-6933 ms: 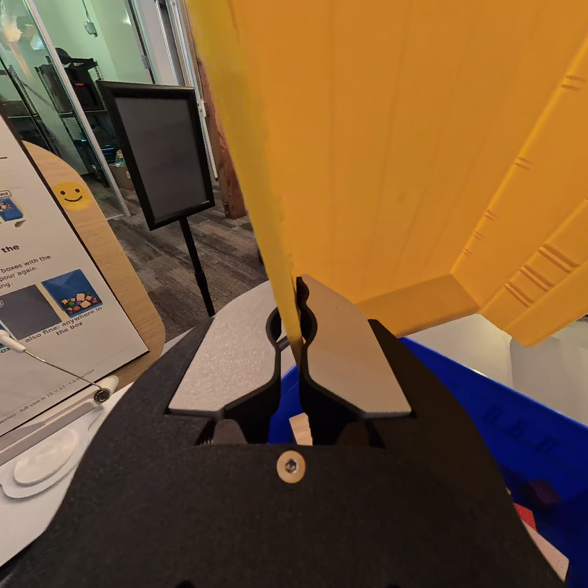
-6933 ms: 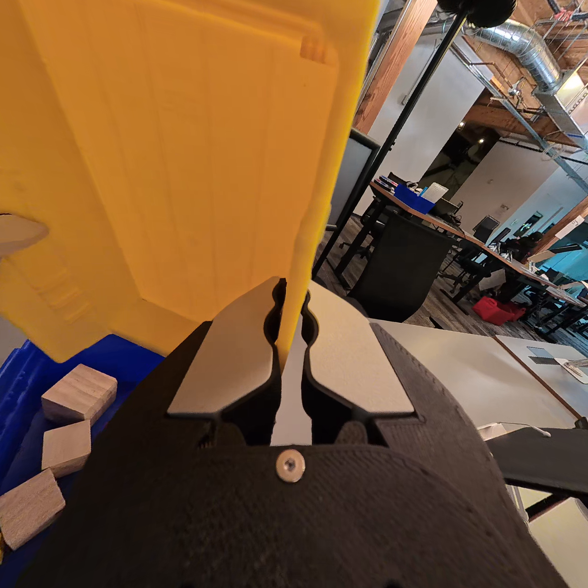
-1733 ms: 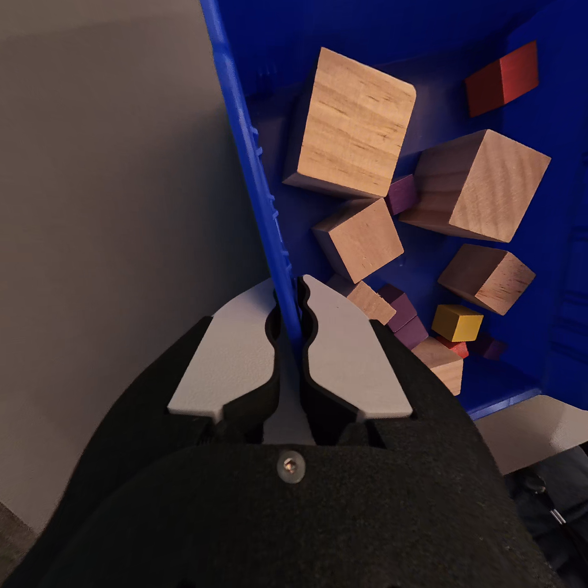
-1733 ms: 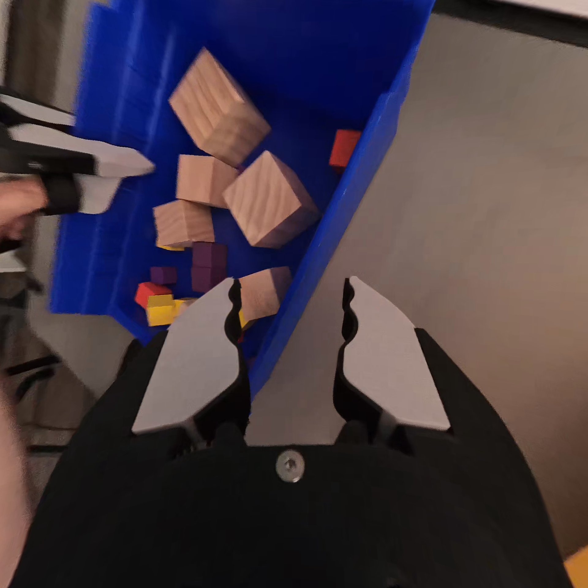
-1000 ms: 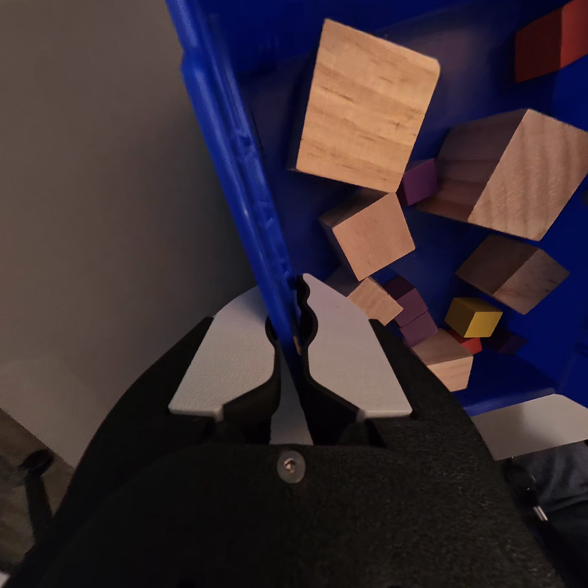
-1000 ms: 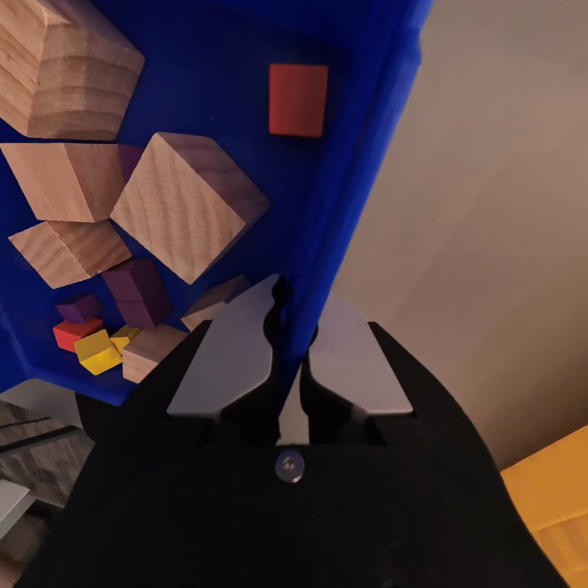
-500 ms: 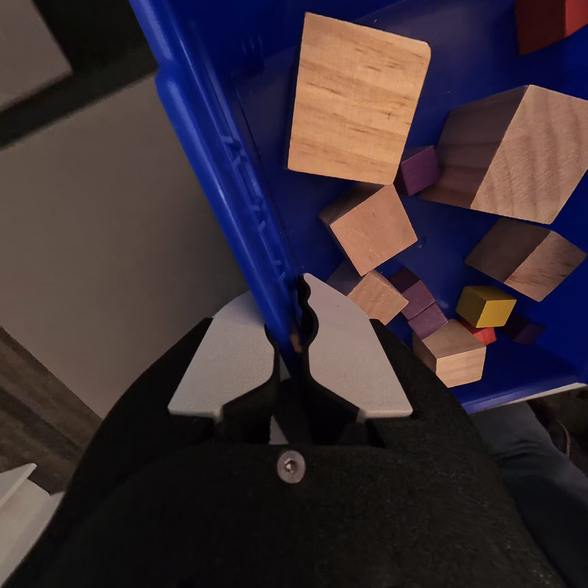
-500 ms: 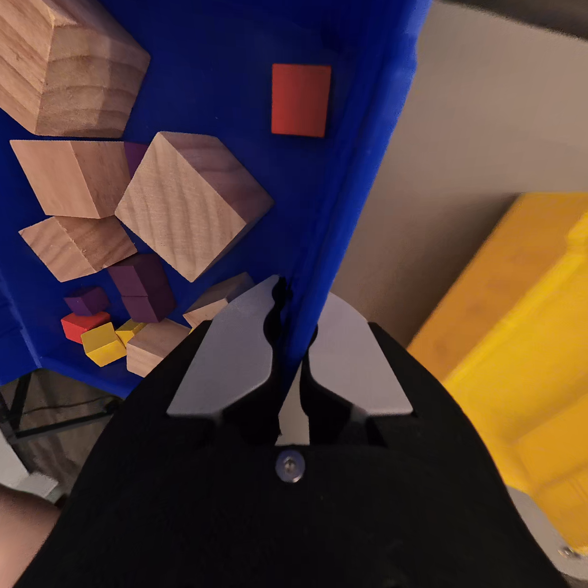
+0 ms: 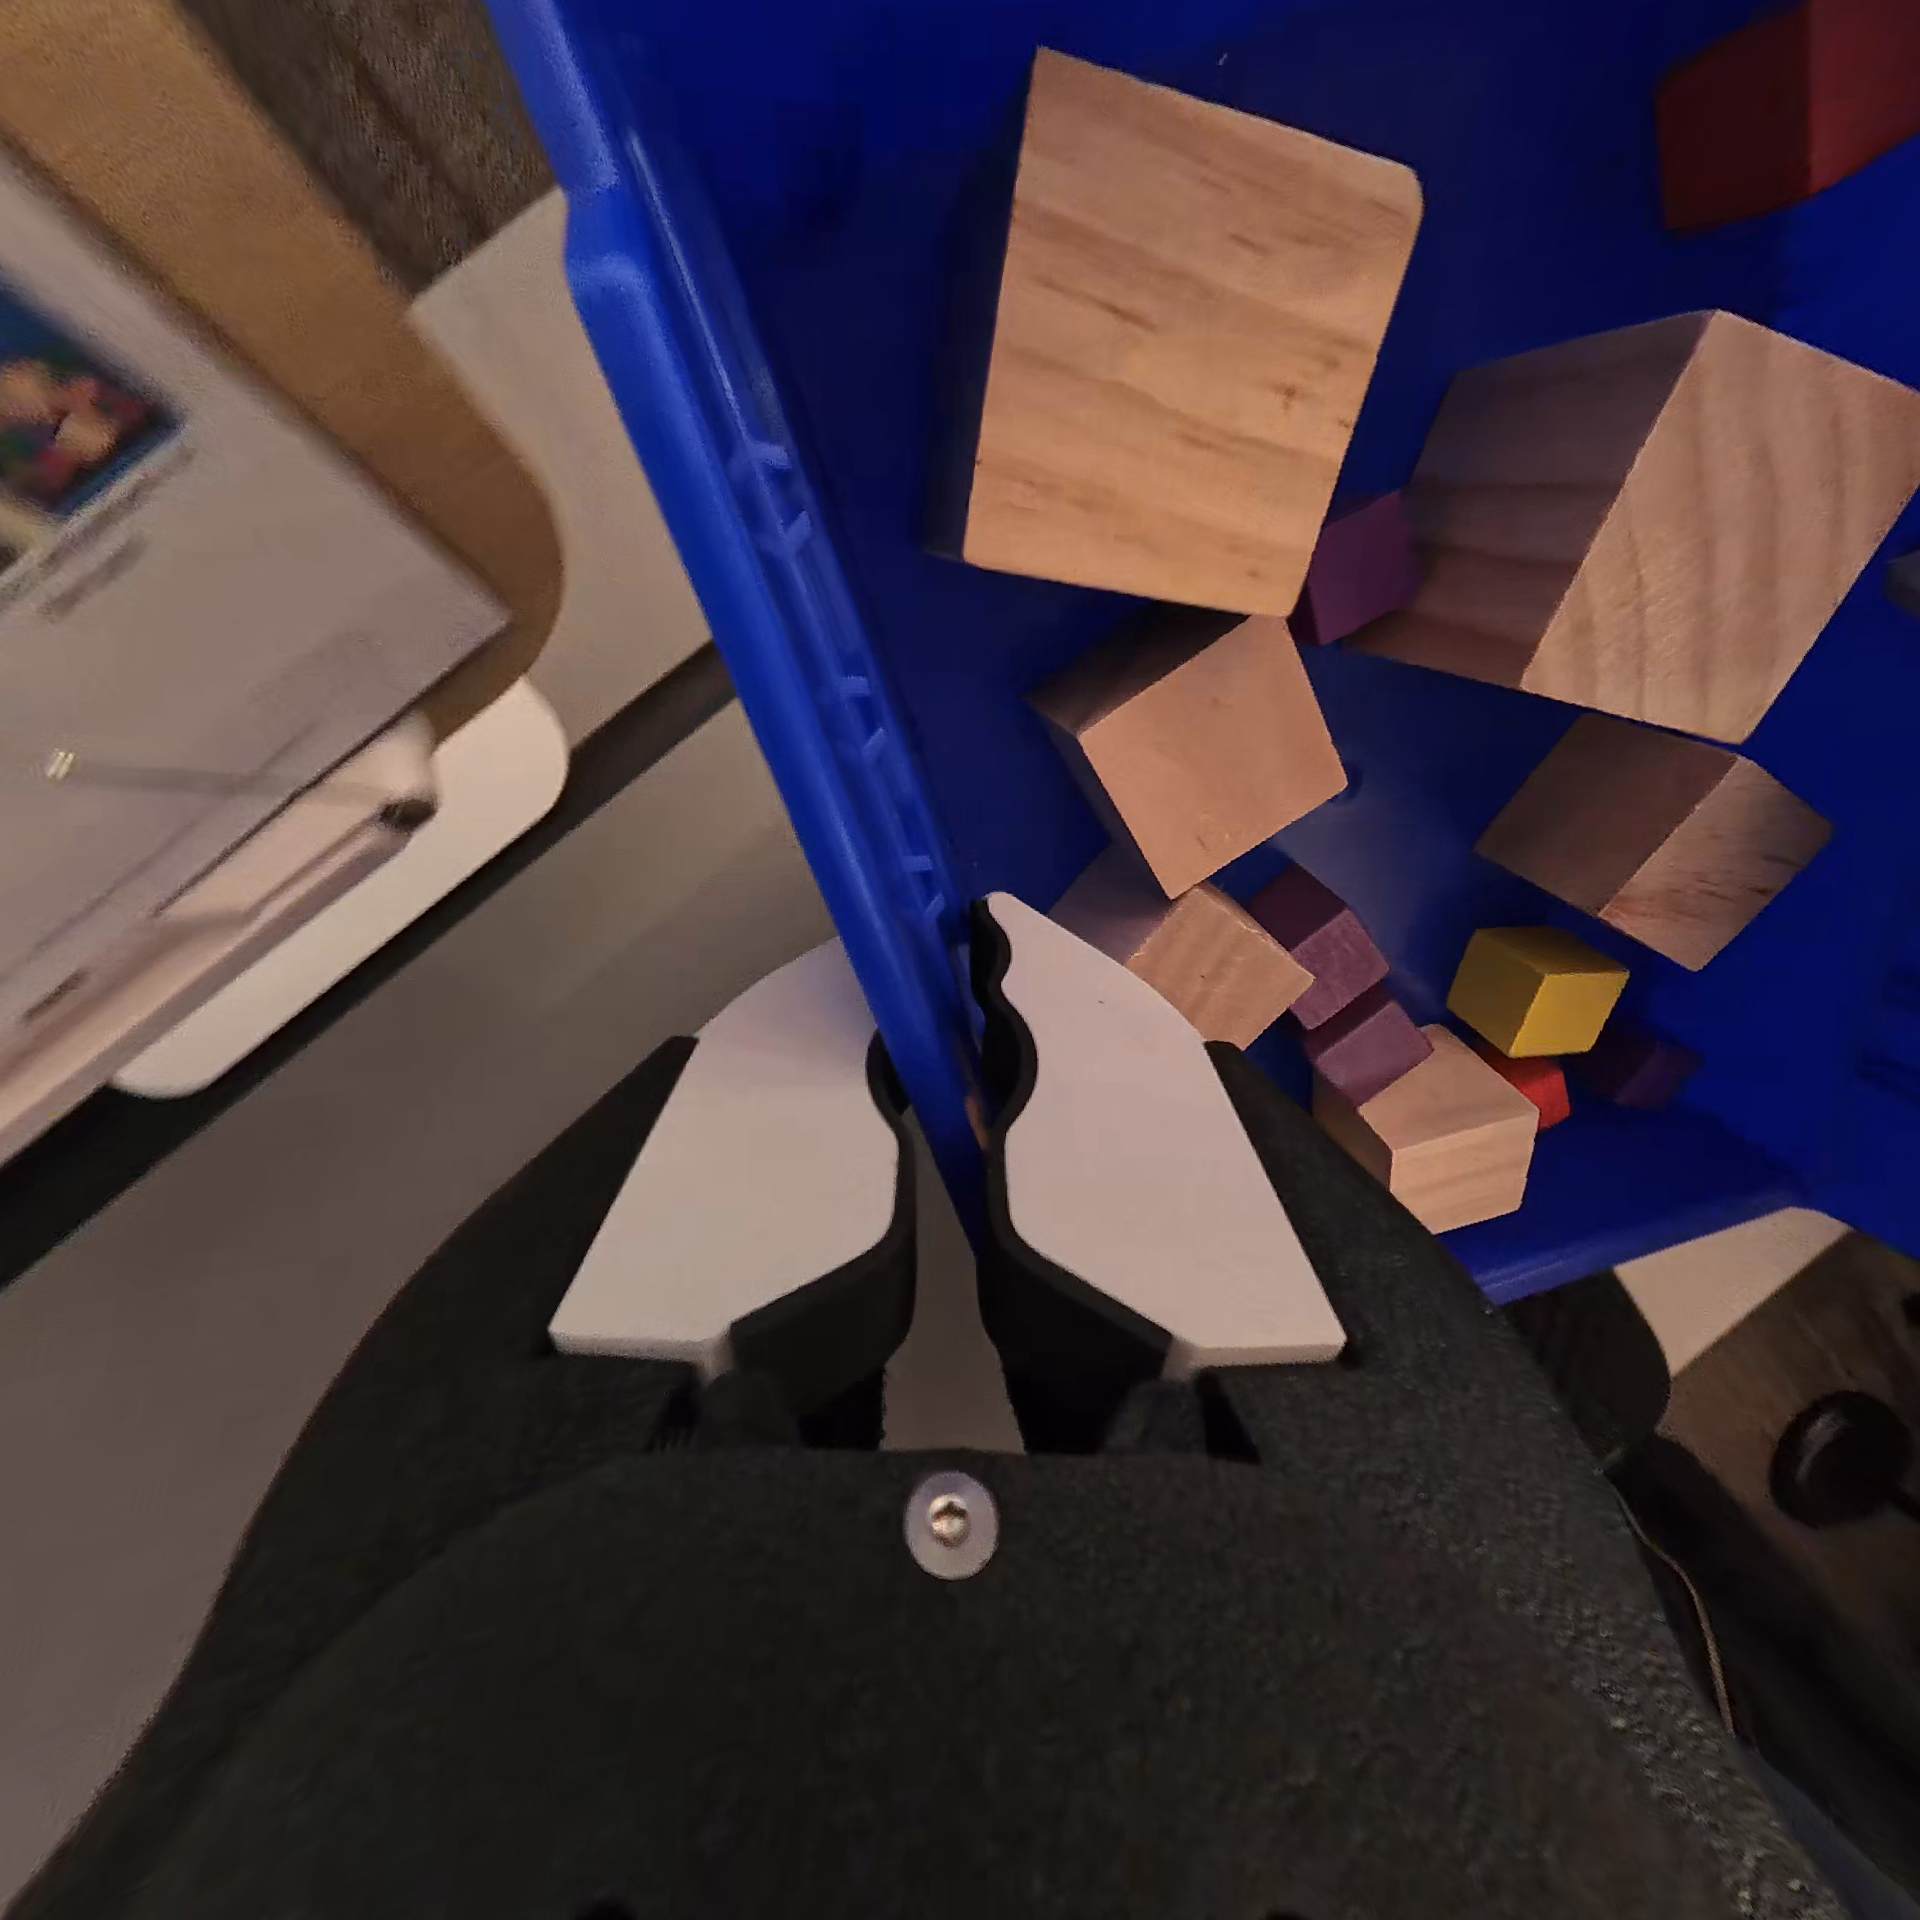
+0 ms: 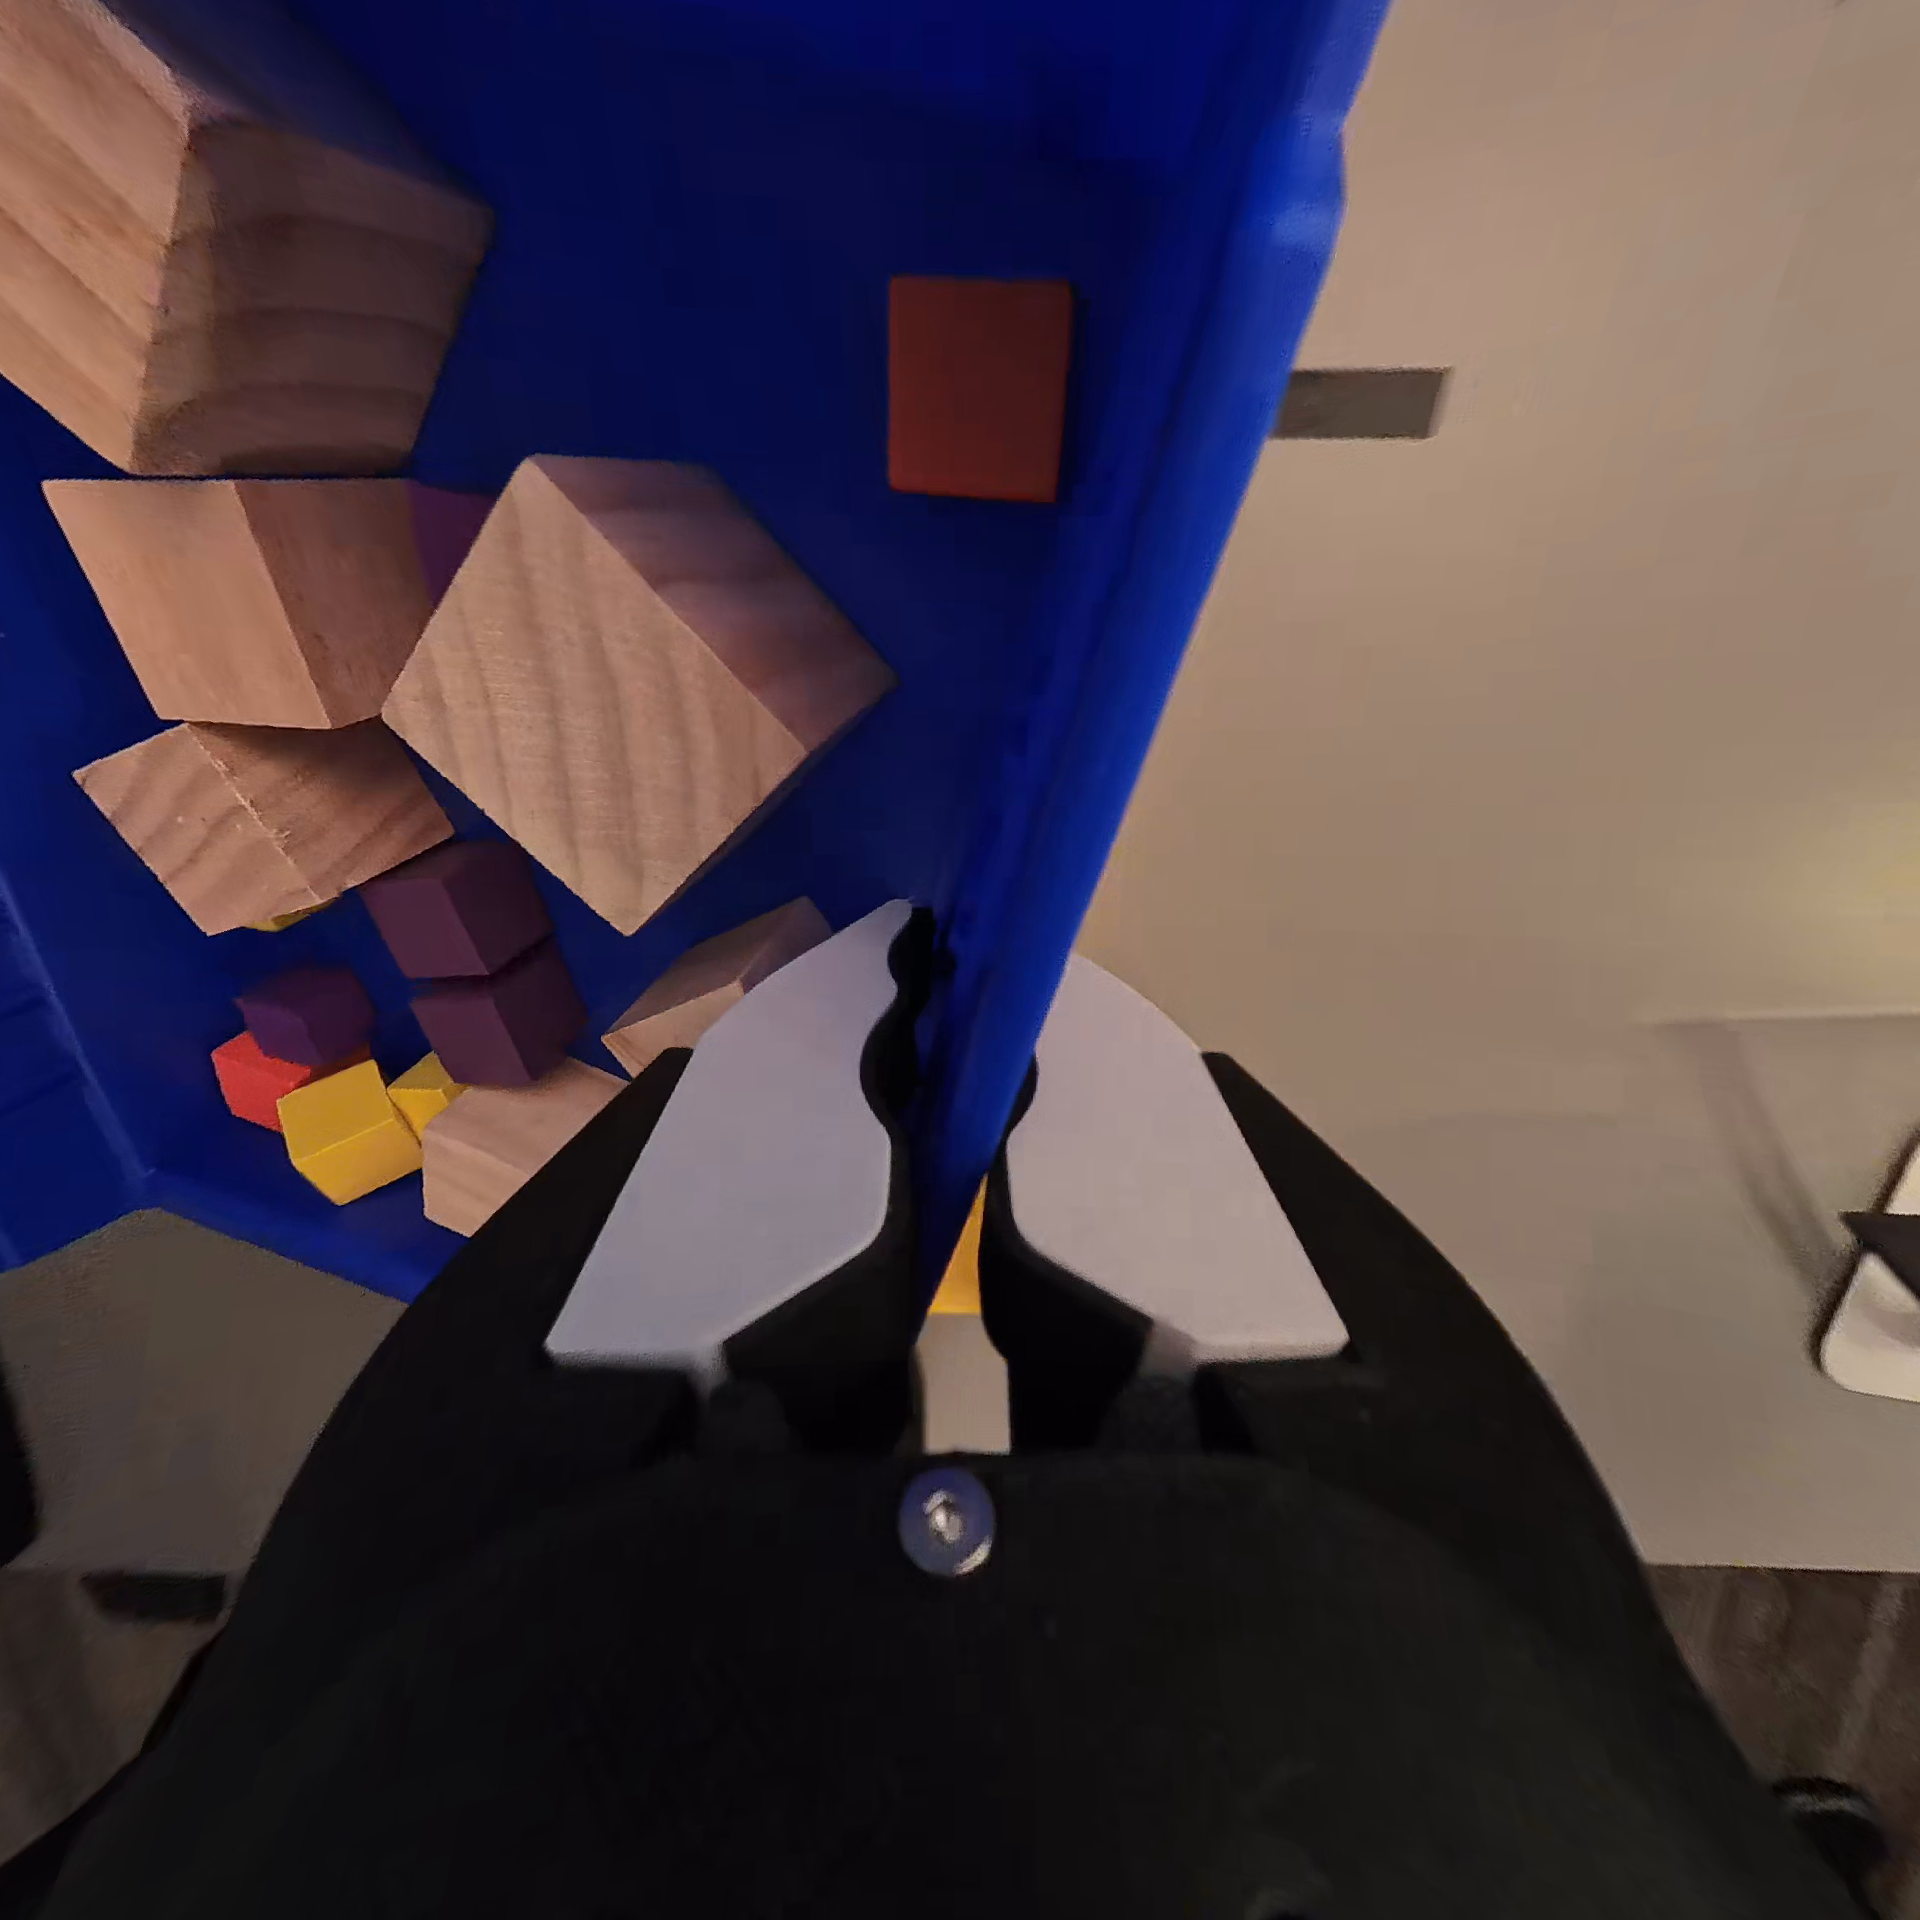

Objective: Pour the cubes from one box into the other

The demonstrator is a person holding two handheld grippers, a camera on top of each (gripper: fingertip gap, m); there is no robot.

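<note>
The blue box (image 9: 790, 520) is held off the table between both grippers. My left gripper (image 9: 951, 987) is shut on its left wall. My right gripper (image 10: 956, 997) is shut on its right wall (image 10: 1143, 623). Inside lie several large wooden cubes (image 9: 1174, 343) (image 10: 623, 686), a red cube (image 10: 977, 390), small purple cubes (image 10: 457, 909) and yellow cubes (image 9: 1532, 987) gathered at the near end. Only a sliver of the yellow box (image 10: 961, 1262) shows between the right fingers.
A printed instruction sheet (image 9: 156, 582) on a white stand (image 9: 416, 831) is left of the box, with a wooden board behind. The grey table (image 10: 1558, 727) spreads to the right, with a white object (image 10: 1870, 1320) at its edge. Floor shows below.
The right gripper, open 1.7 s ago, has shut on the blue box's right wall. Both grippers have raised the box; the yellow box has slid almost out of the right view.
</note>
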